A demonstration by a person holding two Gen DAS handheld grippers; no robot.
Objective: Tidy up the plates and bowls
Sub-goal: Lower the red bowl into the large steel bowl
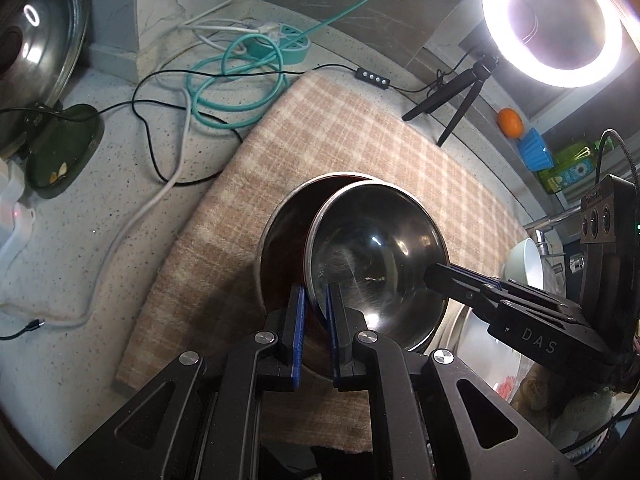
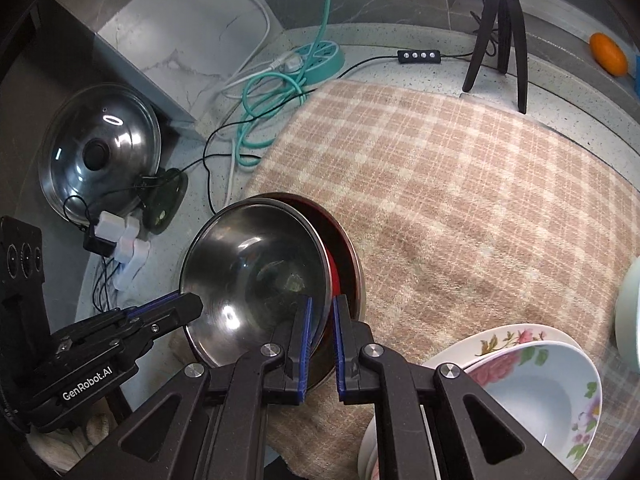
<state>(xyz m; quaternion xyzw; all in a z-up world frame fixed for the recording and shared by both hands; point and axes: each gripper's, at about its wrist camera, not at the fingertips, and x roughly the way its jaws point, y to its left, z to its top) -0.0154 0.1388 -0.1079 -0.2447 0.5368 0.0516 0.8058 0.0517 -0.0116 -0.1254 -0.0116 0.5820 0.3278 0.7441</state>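
Observation:
A shiny steel bowl point(image 1: 376, 264) point(image 2: 256, 276) is held tilted between both grippers. My left gripper point(image 1: 316, 306) is shut on its near rim and shows at the left in the right wrist view point(image 2: 180, 304). My right gripper point(image 2: 322, 314) is shut on the opposite rim and shows as a black arm point(image 1: 460, 280) in the left wrist view. Just beneath sits a second steel-rimmed bowl with a red inside point(image 1: 282, 232) point(image 2: 346, 264) on the checked cloth point(image 1: 340, 132) point(image 2: 460, 184). The held bowl overlaps it and hides most of it.
Flowered plates and a bowl point(image 2: 540, 392) point(image 1: 480, 340) are stacked at the cloth's near right, with a pale bowl point(image 2: 628, 312) point(image 1: 528, 264) beyond. A pot lid point(image 2: 100, 152) point(image 1: 36, 48), chargers, cables and a teal power strip point(image 2: 320, 56) crowd the left counter. A ring light point(image 1: 552, 20) on a tripod point(image 2: 500, 20) stands behind.

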